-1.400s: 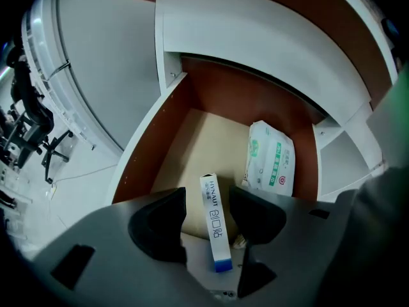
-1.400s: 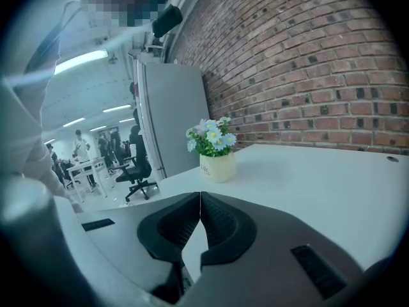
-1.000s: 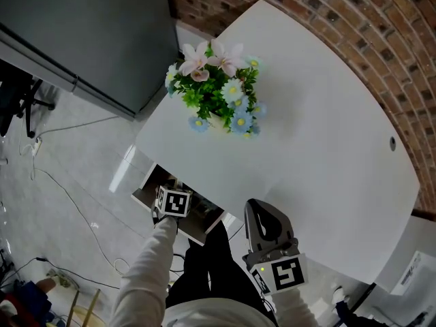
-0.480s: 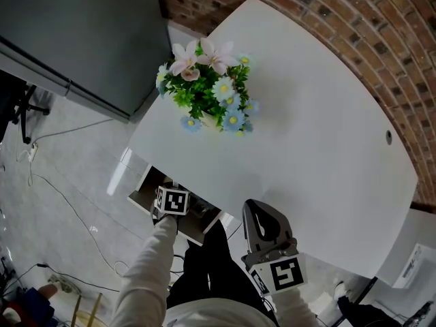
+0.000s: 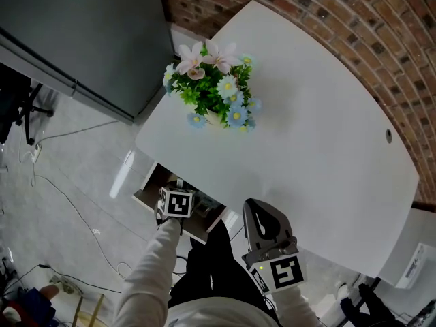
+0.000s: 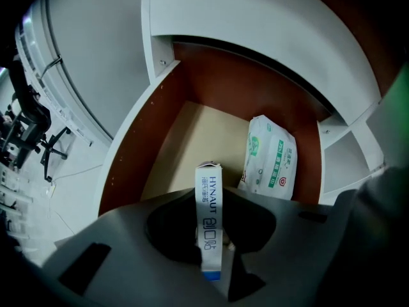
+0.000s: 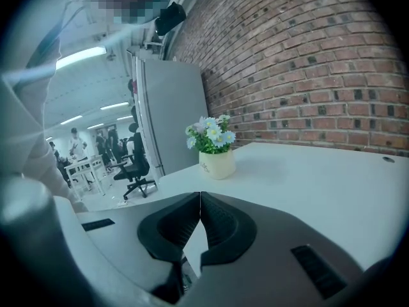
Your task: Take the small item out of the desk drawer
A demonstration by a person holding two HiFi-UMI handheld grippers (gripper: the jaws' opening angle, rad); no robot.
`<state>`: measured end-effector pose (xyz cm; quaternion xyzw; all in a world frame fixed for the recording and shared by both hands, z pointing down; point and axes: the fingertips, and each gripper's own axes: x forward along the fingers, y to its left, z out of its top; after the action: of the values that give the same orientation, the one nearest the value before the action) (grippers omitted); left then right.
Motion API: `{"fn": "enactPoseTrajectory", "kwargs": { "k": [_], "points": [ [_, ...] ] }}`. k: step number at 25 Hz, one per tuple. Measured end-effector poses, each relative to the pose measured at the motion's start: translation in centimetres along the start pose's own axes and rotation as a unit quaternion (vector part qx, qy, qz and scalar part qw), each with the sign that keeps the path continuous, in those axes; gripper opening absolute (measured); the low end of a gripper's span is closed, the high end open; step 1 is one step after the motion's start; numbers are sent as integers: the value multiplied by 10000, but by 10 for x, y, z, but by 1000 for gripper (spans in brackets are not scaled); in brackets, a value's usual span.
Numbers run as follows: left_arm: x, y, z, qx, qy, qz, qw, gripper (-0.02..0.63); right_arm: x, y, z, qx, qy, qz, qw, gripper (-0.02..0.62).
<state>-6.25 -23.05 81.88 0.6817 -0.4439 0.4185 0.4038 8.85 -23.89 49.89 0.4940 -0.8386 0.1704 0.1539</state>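
Observation:
The desk drawer (image 6: pixel 182 139) stands pulled out under the white desk (image 5: pixel 320 148). In it a narrow white box with blue print (image 6: pixel 208 210) stands on end. My left gripper (image 6: pixel 209 261) points steeply down into the drawer. Its jaws have just been closing, and the box now sits pinched between them. In the head view the left gripper's marker cube (image 5: pixel 177 203) hangs over the open drawer (image 5: pixel 151 184). My right gripper (image 7: pixel 200 200) is shut and empty, held near the desk's front edge (image 5: pixel 262 216).
A white and green tissue pack (image 6: pixel 271 158) lies against the drawer's back right corner. A pot of flowers (image 5: pixel 216 90) stands on the desk's left part (image 7: pixel 214 152). A brick wall runs behind the desk, and a grey cabinet (image 5: pixel 82 33) stands to the left. Cables lie on the floor.
The head view has shifted a little. The left gripper stays over the open drawer and the right gripper stays at the desk's front edge.

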Motion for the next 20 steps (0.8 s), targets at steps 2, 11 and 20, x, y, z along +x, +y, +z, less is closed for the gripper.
{"fn": "enactPoseTrajectory", "kwargs": {
  "k": [2, 11, 20],
  "points": [
    [-11, -1, 4, -23, -118, -11, 9999, 81, -2, 4, 2, -9, -31, 13, 10000, 28],
    [-70, -7, 18, 33, -712, -57, 9974, 80, -15, 28, 12, -92, -205, 109, 9997, 28],
    [-136, -14, 27, 118, -1298, -124, 9914, 78, -30, 53, 23, -189, -423, 154, 9988, 28]
  ]
}}
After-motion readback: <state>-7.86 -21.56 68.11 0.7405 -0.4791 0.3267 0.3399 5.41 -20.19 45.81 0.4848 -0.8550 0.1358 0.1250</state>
